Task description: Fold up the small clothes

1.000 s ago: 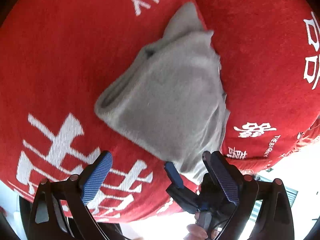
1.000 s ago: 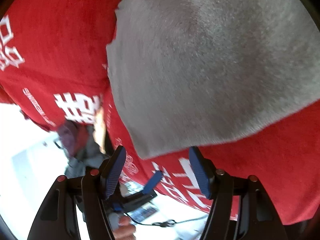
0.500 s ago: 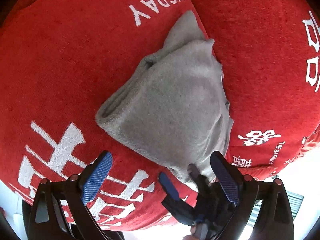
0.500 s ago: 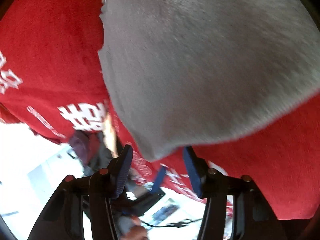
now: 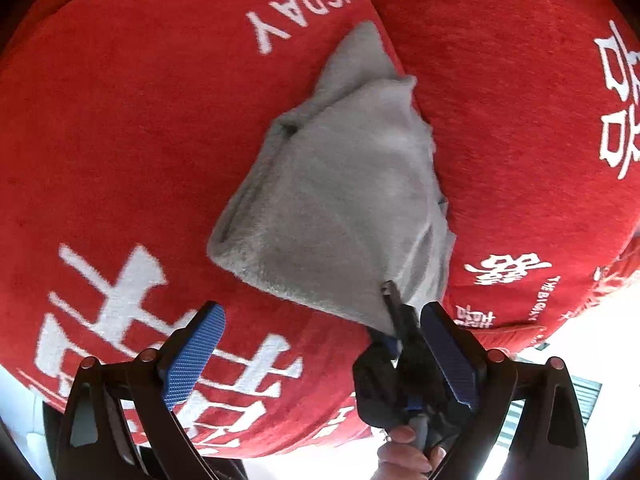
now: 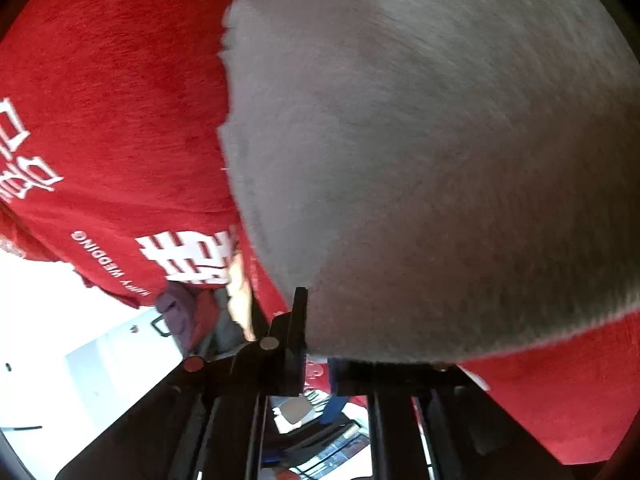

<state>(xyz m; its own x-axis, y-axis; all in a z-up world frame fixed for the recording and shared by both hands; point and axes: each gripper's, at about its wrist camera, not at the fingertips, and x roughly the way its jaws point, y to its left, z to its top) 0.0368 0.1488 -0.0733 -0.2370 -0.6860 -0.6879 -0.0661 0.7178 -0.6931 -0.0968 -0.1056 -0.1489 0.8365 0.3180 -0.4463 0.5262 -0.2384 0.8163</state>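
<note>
A small grey fleecy garment (image 5: 344,200), folded into a rough triangle, lies on a red cover (image 5: 140,120) with white lettering. My left gripper (image 5: 320,360) is open and empty, just short of the garment's near edge. My right gripper (image 6: 316,344) is shut on the garment's near corner; it also shows in the left wrist view (image 5: 394,312), gripping that corner beside my left gripper's right finger. In the right wrist view the garment (image 6: 420,160) fills most of the frame.
The red cover (image 6: 112,120) drops off at its near edge, with pale floor (image 6: 48,320) and dark clutter below. A hand (image 5: 408,452) holds the right gripper's handle under the cover's edge.
My right gripper moved forward and its jaws closed on the garment's near corner. My left gripper stayed open in nearly the same place.
</note>
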